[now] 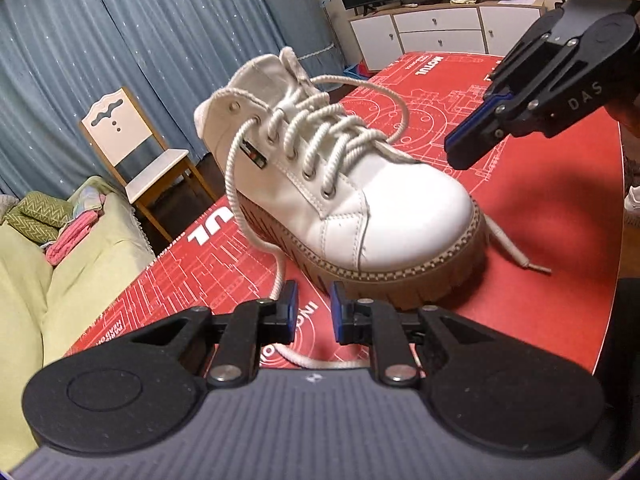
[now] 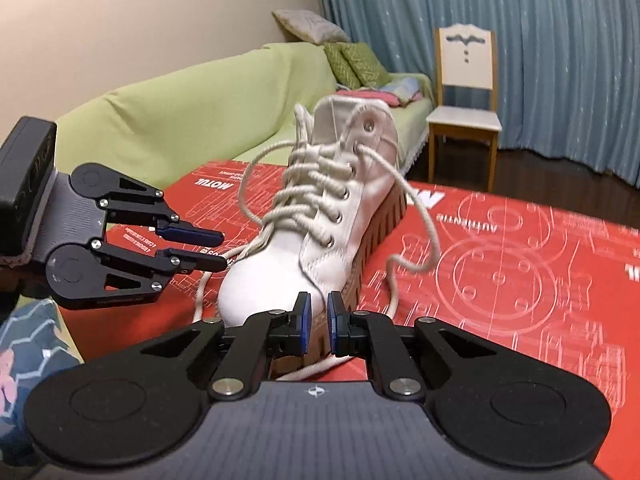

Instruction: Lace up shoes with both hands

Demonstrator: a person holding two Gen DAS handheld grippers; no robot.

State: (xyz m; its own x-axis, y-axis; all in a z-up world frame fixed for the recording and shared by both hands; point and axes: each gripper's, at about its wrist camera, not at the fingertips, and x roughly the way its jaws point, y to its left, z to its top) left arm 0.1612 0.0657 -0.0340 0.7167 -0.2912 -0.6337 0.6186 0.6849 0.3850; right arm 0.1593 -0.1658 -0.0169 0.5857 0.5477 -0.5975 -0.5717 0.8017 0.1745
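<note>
Shoe (image 1: 340,184) stands upright on the red mat (image 1: 540,240) covering the bench, toe pointing toward both tools, just ahead of the left hand-held gripper (image 1: 314,312) and ahead and slightly left of the right hand-held gripper (image 2: 318,324). Each tool's jaws stand narrowly apart with nothing between the pads; neither holds a lace.

Judging by its thick ridged sole, the shoe looks heavy enough to stay put under a gentle tug, and its leather-like upper seems stiff. The round, ribbed laces (image 1: 320,128) look soft and limp, likely to sag or slip from a loose pinch, so a hold near the free end would give better control than mid-loop.

Only the left wrist view shows the lace tip (image 1: 534,267) lying on the mat beside the toe, below the right tool, and a strand (image 1: 280,276) running down the shoe's side to pass under the left tool's jaws. Only the right wrist view shows the other strand (image 2: 416,216) leaving the top eyelet and curling on the mat to the right of that tool.
</note>
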